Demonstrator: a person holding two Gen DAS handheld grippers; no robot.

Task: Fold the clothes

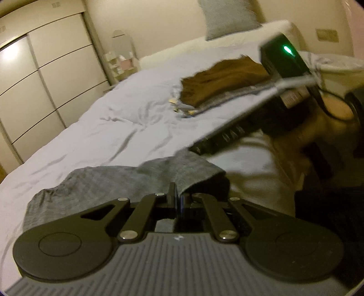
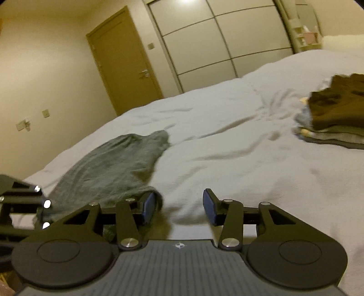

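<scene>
A grey garment (image 1: 118, 179) lies rumpled on the white bed near its front edge. My left gripper (image 1: 178, 198) is shut on a fold of that grey cloth. From the right wrist view the same grey garment (image 2: 113, 168) stretches away to the left. My right gripper (image 2: 179, 206) stands open just above the bedding, its left blue pad (image 2: 149, 207) touching the garment's near edge. The right gripper's black body (image 1: 284, 75), with a green light, hangs blurred above the bed in the left wrist view, held by a hand (image 1: 334, 109).
A stack of folded clothes topped by a brown garment (image 1: 223, 84) sits further up the bed (image 2: 227, 145). A grey pillow (image 1: 227, 18) leans on the headboard. Sliding wardrobe doors (image 2: 216, 41) and a closed door (image 2: 122, 59) line the far side.
</scene>
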